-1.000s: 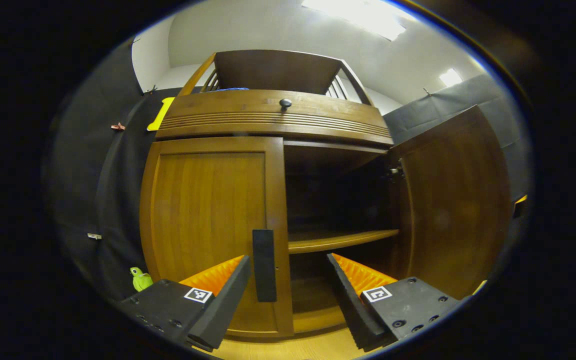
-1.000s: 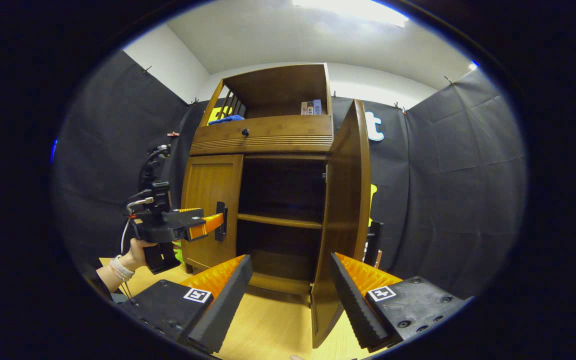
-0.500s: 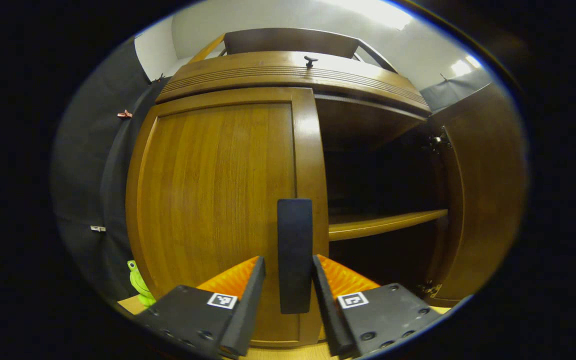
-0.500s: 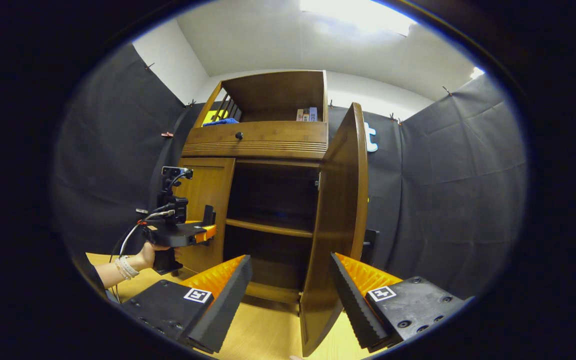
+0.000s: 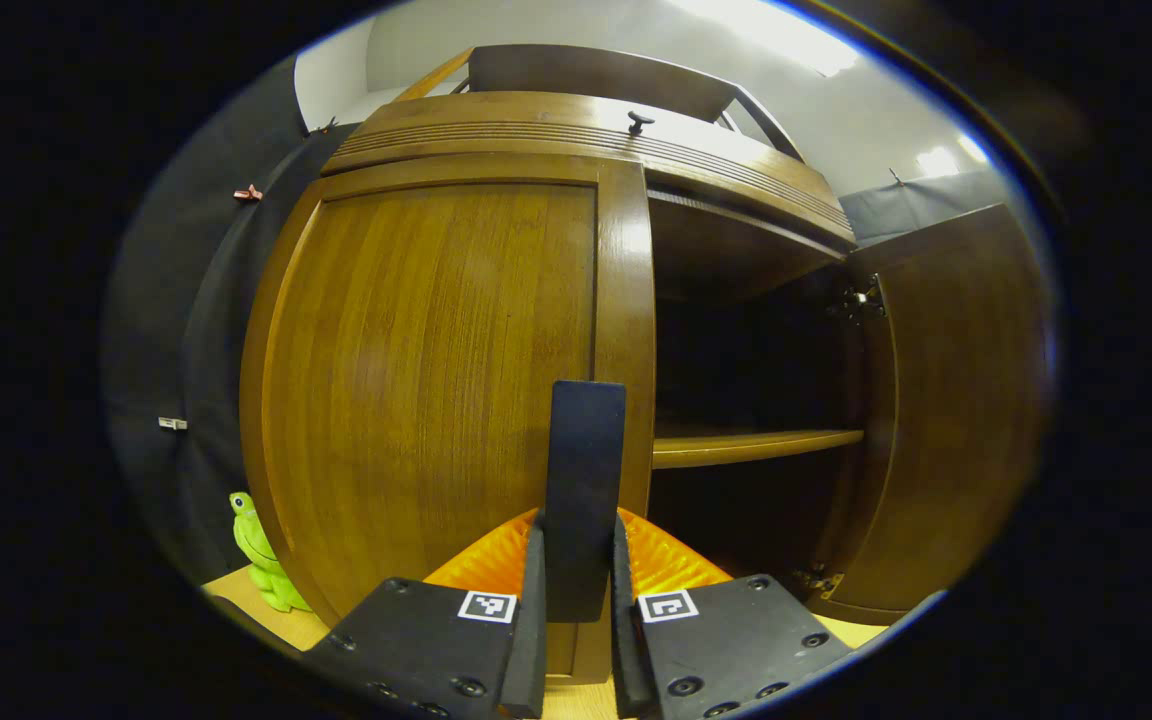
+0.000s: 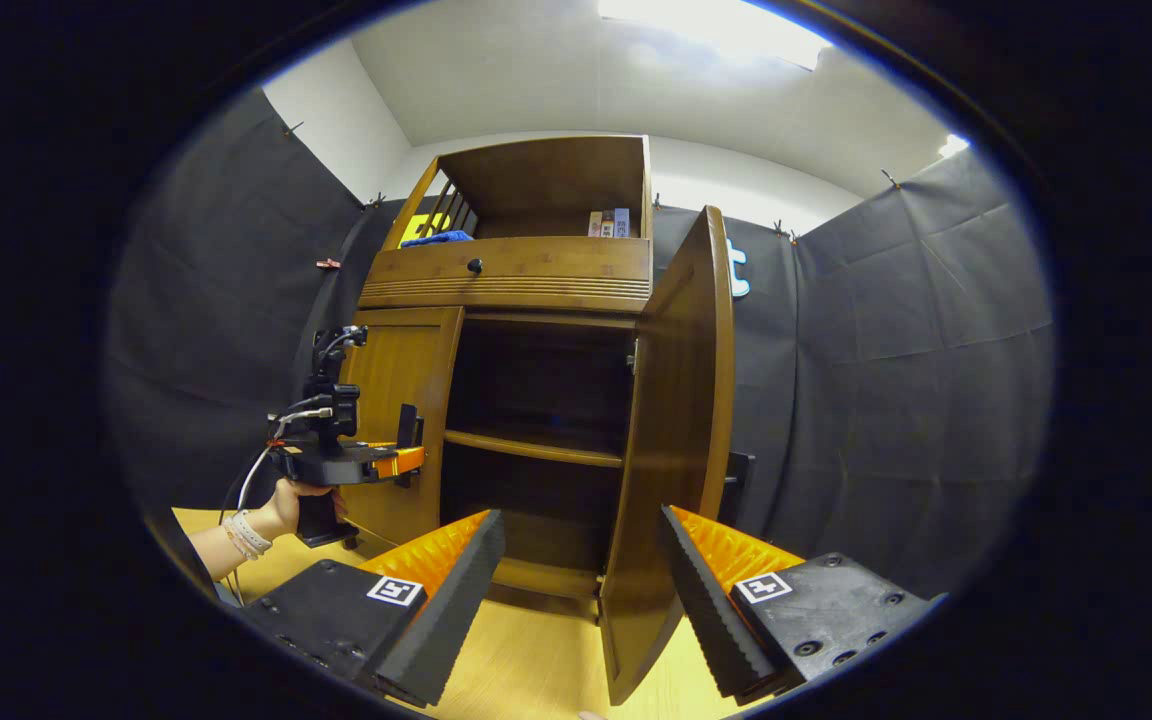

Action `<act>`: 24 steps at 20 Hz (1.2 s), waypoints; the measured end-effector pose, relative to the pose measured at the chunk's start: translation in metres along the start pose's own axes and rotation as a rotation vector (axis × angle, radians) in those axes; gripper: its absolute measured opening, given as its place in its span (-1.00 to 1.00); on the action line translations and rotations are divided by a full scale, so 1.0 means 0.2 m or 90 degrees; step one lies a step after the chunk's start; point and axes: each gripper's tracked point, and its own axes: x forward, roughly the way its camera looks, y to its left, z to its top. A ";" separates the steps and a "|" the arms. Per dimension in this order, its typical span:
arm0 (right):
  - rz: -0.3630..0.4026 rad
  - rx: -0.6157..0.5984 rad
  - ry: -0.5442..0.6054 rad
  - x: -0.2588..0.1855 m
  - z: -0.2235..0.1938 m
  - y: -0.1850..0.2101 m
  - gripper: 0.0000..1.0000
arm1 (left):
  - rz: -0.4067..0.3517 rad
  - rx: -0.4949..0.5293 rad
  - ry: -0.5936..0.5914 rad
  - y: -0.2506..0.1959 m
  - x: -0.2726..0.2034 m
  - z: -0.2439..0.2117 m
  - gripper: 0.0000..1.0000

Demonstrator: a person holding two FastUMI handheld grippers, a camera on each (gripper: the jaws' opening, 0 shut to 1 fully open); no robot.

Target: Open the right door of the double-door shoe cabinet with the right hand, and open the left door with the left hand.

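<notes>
The wooden shoe cabinet (image 6: 521,285) stands ahead. Its left door (image 5: 436,380) looks closed and carries a dark upright handle (image 5: 584,470) at its inner edge. My left gripper (image 5: 576,620) is shut on this handle, one finger on each side. In the right gripper view, a hand (image 6: 286,498) holds the left gripper (image 6: 391,463) at the left door (image 6: 404,400). The right door (image 6: 681,450) is swung wide open and shows edge-on. My right gripper (image 6: 581,590) hangs open in front of the cabinet, off the door, with nothing between its fingers.
Inside the open half sits a wooden shelf (image 5: 751,445). A drawer with a dark knob (image 5: 640,122) runs above the doors. A green frog figure (image 5: 258,555) stands on the floor left of the cabinet. Pale wooden floor (image 6: 536,660) lies in front.
My left gripper has moved in to the left door and its fingers have gone from wide open to shut on the handle. The right gripper has stayed open, drifting slightly.
</notes>
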 end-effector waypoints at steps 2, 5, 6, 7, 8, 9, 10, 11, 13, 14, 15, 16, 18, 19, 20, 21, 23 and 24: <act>0.006 -0.001 0.000 0.00 0.01 0.04 0.94 | -0.008 0.004 0.000 0.01 -0.08 0.01 -0.39; 0.027 0.002 0.002 0.00 0.03 0.12 0.99 | -0.022 0.006 0.003 0.03 -0.18 0.02 -0.39; 0.036 0.006 0.003 -0.01 0.03 0.15 0.94 | -0.027 0.003 0.007 0.03 -0.22 0.02 -0.39; 0.044 0.009 0.005 -0.01 0.04 0.17 0.97 | -0.029 0.001 0.009 0.04 -0.27 0.02 -0.39; 0.048 0.011 0.007 -0.02 0.04 0.19 0.99 | -0.030 0.001 0.009 0.04 -0.31 0.02 -0.39; 0.051 0.011 0.008 -0.03 0.04 0.20 0.97 | -0.028 0.006 0.007 0.06 -0.35 0.03 -0.39; 0.053 0.011 0.008 -0.03 0.04 0.21 0.97 | -0.025 0.011 0.008 0.07 -0.39 0.04 -0.40; 0.056 0.012 0.007 -0.04 0.04 0.22 0.90 | -0.022 0.013 0.005 0.09 -0.43 0.04 -0.40; 0.066 0.019 0.008 -0.04 0.04 0.26 0.97 | -0.019 0.009 0.008 0.12 -0.50 0.04 -0.39; 0.074 0.024 0.009 -0.04 0.05 0.29 0.97 | -0.018 0.007 0.010 0.14 -0.54 0.04 -0.40; 0.082 0.028 0.009 -0.05 0.04 0.31 0.94 | -0.018 0.007 0.010 0.16 -0.57 0.05 -0.40; 0.090 0.032 0.010 -0.05 0.05 0.32 0.99 | -0.016 0.006 0.013 0.18 -0.61 0.05 -0.40; 0.104 0.039 0.013 -0.06 0.04 0.37 0.97 | -0.010 0.000 0.014 0.23 -0.68 0.05 -0.39; 0.111 0.042 0.013 -0.06 0.04 0.39 0.97 | -0.007 -0.003 0.013 0.25 -0.71 0.05 -0.39; 0.118 0.046 0.014 -0.04 0.03 0.42 0.97 | -0.003 -0.005 0.015 0.28 -0.75 0.06 -0.39; 0.125 0.050 0.015 -0.03 0.04 0.45 0.97 | 0.001 -0.003 0.015 0.30 -0.78 0.06 -0.39; 0.137 0.058 0.019 -0.01 0.03 0.49 0.94 | 0.013 0.008 0.016 0.35 -0.84 0.07 -0.39; 0.145 0.060 0.021 -0.01 0.03 0.52 0.95 | 0.021 0.012 0.017 0.37 -0.87 0.09 -0.39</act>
